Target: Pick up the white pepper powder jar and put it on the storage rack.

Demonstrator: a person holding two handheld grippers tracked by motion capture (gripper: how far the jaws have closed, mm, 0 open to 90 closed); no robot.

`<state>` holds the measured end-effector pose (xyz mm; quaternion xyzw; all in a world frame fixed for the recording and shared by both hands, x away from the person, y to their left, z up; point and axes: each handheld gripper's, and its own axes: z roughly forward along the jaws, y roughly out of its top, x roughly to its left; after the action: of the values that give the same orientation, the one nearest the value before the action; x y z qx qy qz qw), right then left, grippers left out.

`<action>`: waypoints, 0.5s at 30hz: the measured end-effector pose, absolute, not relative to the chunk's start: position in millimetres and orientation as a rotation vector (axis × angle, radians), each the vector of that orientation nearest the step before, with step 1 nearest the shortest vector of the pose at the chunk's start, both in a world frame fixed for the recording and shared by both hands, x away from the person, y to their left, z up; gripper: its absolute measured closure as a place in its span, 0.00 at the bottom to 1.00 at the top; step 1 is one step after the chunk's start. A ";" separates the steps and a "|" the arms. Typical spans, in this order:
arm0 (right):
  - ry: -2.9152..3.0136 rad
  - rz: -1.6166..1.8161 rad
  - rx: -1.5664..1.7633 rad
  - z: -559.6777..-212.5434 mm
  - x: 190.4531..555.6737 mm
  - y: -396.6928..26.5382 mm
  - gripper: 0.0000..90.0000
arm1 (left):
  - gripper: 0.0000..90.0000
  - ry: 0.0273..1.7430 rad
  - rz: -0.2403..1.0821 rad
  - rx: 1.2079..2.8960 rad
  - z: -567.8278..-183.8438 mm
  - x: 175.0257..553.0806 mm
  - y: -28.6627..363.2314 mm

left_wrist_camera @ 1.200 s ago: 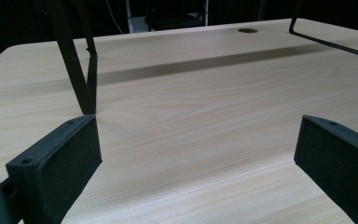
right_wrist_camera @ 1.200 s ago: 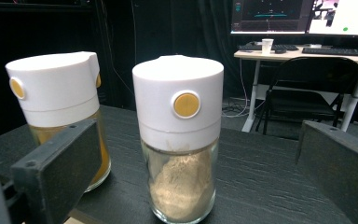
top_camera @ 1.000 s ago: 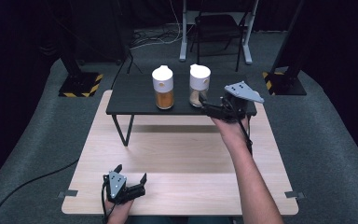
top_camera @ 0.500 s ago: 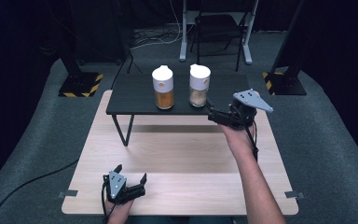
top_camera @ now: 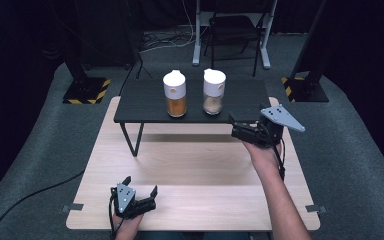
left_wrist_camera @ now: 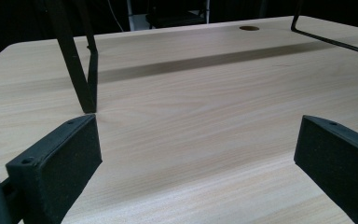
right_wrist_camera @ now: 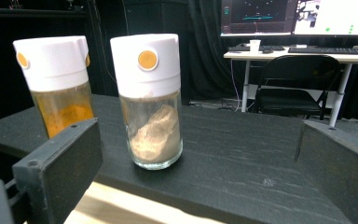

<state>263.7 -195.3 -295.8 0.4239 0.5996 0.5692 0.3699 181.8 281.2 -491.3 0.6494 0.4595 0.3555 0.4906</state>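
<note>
The left gripper (top_camera: 140, 196) is held wide open, well short of the black shelf (top_camera: 150, 102). At the shelf's front edge the right gripper (top_camera: 236, 126) is spread wide, empty. On the shelf, a beige spice jar (top_camera: 214, 92) stands beside an orange spice jar (top_camera: 174, 93).

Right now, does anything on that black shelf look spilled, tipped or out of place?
Nothing stands out. Both jars, the orange one and the pale one, stand upright, capped and apart on the black shelf. The powder in the pale one is clumped to one side. The right gripper is open, holding nothing.
</note>
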 end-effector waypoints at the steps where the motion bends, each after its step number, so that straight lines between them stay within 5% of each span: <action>1: 1.536 1.463 1.087 -297.0 262.3 -196.1 0.00 | 0.00 1.115 0.865 1.578 -491.3 181.7 281.1; 15: 1.525 1.459 1.093 -314.3 240.2 -215.1 0.01 | 0.00 1.118 0.861 1.577 -491.0 182.2 281.3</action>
<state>240.2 -215.1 -314.3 0.4266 0.5953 0.5695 0.3732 182.2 281.3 -491.0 0.6493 0.4605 0.3545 0.4905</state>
